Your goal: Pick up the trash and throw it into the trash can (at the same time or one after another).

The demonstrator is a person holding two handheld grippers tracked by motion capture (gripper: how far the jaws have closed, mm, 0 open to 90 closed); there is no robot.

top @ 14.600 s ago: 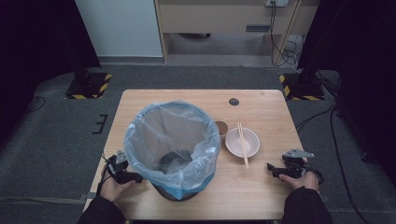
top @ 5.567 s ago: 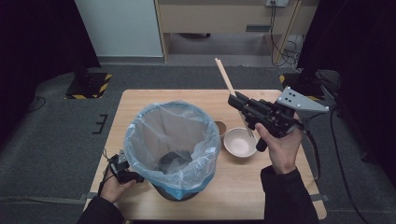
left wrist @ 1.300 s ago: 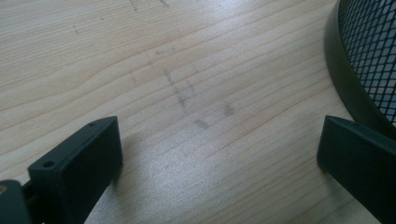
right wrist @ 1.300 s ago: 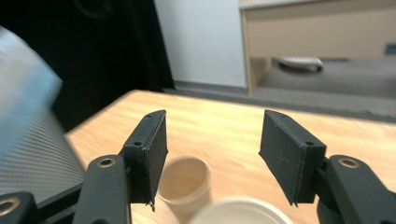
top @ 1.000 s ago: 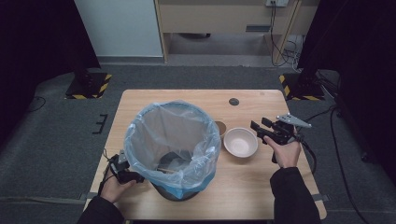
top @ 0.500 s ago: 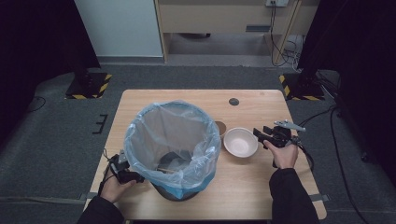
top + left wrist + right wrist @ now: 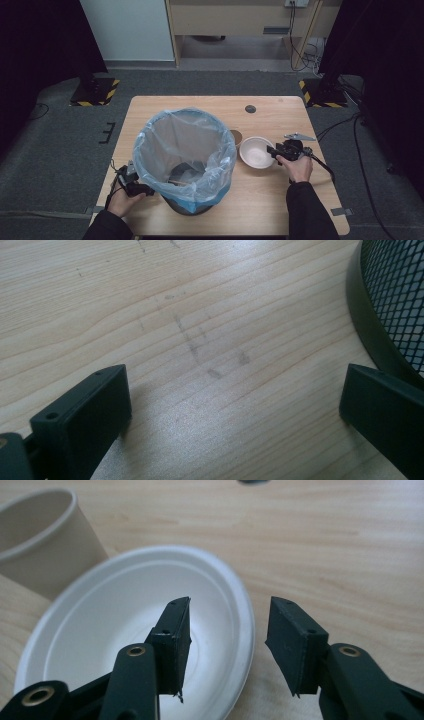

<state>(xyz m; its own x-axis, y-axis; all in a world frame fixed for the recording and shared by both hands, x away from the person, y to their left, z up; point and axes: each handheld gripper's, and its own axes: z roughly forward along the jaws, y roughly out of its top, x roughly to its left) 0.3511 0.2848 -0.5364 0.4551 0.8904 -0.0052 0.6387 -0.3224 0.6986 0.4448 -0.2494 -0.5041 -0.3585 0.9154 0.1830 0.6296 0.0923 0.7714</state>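
Right gripper [image 7: 227, 645] straddles the right rim of the white bowl [image 7: 125, 630], jaws narrowing, not yet pinching. Close squarely on the rim before lifting. Left gripper [image 7: 235, 410] gapes wide beside the bin [image 7: 185, 165].

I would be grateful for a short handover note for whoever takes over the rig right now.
Right tool: open and just been closing, straddling the near rim of the white bowl, one jaw inside, one outside, pads not yet pressing.
Left tool: open, resting low on the table beside the mesh bin's base, holding nothing.
Things: the lined bin stands mid-table; the bowl and a paper cup sit to its right.
Done: the chopsticks that lay across the bowl earlier are off it.
Left: probably grip the bowl and drop it in the bin, then the cup.
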